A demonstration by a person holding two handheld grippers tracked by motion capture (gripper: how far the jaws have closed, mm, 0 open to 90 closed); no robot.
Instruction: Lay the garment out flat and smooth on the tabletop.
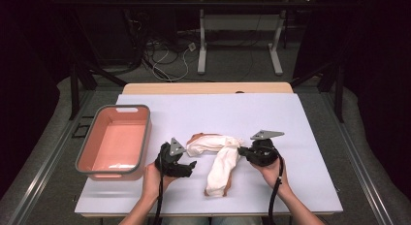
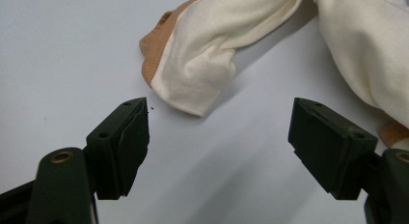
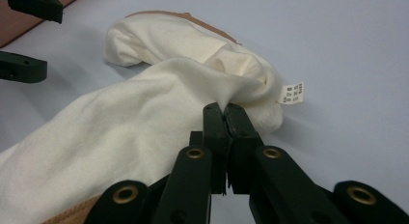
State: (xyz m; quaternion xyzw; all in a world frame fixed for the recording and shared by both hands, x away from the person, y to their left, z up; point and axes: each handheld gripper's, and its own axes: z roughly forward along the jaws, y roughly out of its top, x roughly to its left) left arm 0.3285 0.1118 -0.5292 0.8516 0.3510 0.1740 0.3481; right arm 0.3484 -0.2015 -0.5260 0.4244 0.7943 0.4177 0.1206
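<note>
Cream cloth with a tan lining makes up the garment (image 1: 220,159), which lies bent on the pale table cover (image 1: 291,118) near the front edge, one limb running left to right, the other trailing toward the person. A small white label (image 3: 293,94) sticks out at its right end.

That right end is pinched by the right gripper (image 1: 244,151): in the right gripper view its black jaws are pressed together with a fold of the cream fabric caught between the tips.

At the garment's left end the left gripper (image 1: 190,167) holds nothing. In the left gripper view its jaws stand wide apart over bare cover, the cloth's rounded cuff just beyond them and not touching either pad.

A coral bin with a grey rim (image 1: 145,133) sits close on the left, its near corner beside the left hand (image 1: 154,179). Behind and to the right of the garment the cover is bare out to its edges; a strip of wooden tabletop (image 1: 208,88) shows along the far side.
</note>
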